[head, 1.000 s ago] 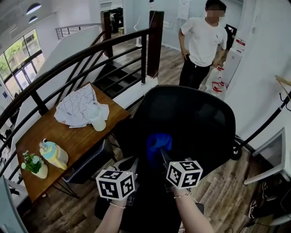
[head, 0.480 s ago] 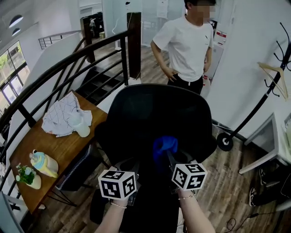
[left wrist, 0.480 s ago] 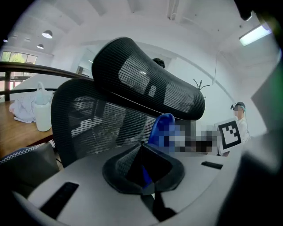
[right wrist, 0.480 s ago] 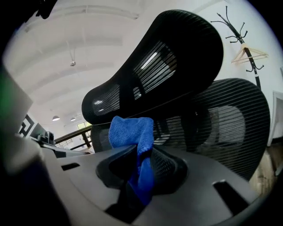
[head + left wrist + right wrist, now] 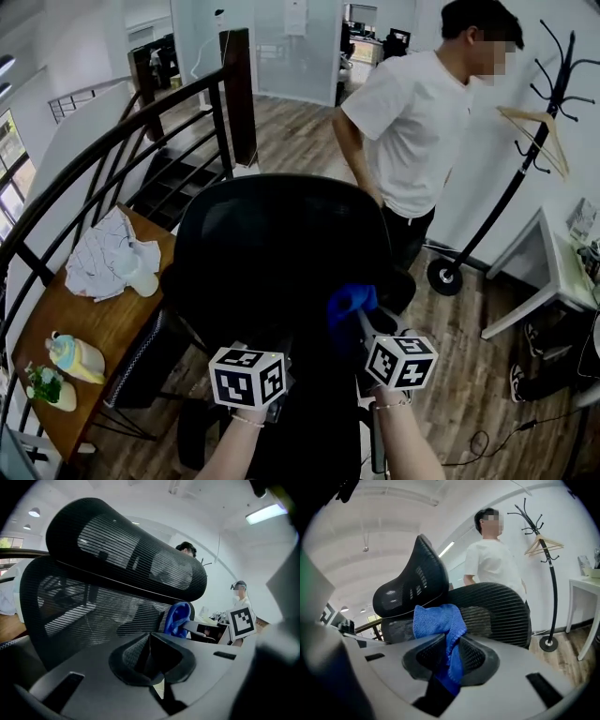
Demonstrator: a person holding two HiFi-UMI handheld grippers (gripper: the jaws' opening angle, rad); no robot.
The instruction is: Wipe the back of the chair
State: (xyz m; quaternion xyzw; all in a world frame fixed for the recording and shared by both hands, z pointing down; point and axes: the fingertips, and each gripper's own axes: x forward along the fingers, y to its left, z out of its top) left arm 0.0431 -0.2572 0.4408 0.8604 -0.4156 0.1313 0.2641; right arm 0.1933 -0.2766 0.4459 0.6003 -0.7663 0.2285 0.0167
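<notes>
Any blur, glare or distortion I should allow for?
Head view: sharp, but fisheye bows the railing, and the black chair back shows little detail. Left gripper view: ceiling light glares top right; right edge blurred. Right gripper view: blue cloth crisp, borders smeared.

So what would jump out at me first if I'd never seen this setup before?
Probably the big black mesh chair filling the middle of the head view, with a bright blue cloth pinched in the right gripper close to its back. The left gripper sits beside it, jaws shut on nothing, and a person in a white T-shirt stands just beyond the chair at upper right.
</notes>
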